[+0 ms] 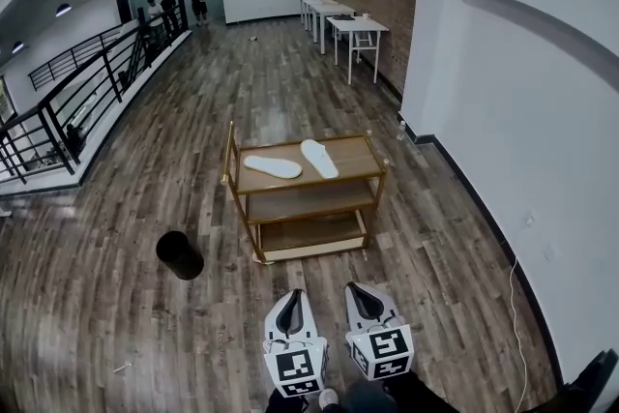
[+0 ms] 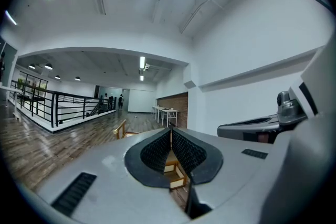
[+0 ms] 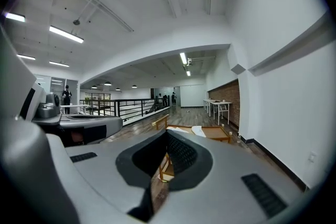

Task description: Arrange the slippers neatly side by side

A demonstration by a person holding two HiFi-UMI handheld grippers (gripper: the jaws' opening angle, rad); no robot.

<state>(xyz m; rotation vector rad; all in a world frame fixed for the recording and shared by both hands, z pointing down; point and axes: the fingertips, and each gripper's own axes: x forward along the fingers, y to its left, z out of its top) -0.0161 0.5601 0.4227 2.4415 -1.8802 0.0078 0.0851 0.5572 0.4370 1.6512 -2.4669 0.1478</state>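
Two white slippers lie on the top shelf of a wooden cart (image 1: pixel 372 171) in the middle of the head view. The left slipper (image 1: pixel 273 166) lies crosswise and the right slipper (image 1: pixel 318 158) is angled away, so their far ends nearly meet. My left gripper (image 1: pixel 293 296) and right gripper (image 1: pixel 361 289) hover side by side well short of the cart, both shut and holding nothing. In the right gripper view one white slipper (image 3: pixel 198 130) shows on the cart (image 3: pixel 216 134) beyond the closed jaws (image 3: pixel 168 132). The left gripper view shows only cart parts (image 2: pixel 120 130) past its jaws (image 2: pixel 171 130).
A black round bin (image 1: pixel 179 254) stands on the wood floor left of the cart. A white wall (image 1: pixel 522 140) runs along the right, with a cable (image 1: pixel 516 305) at its foot. A black railing (image 1: pixel 87 87) borders the left. White tables (image 1: pixel 353 29) and people (image 1: pixel 198 0) are far back.
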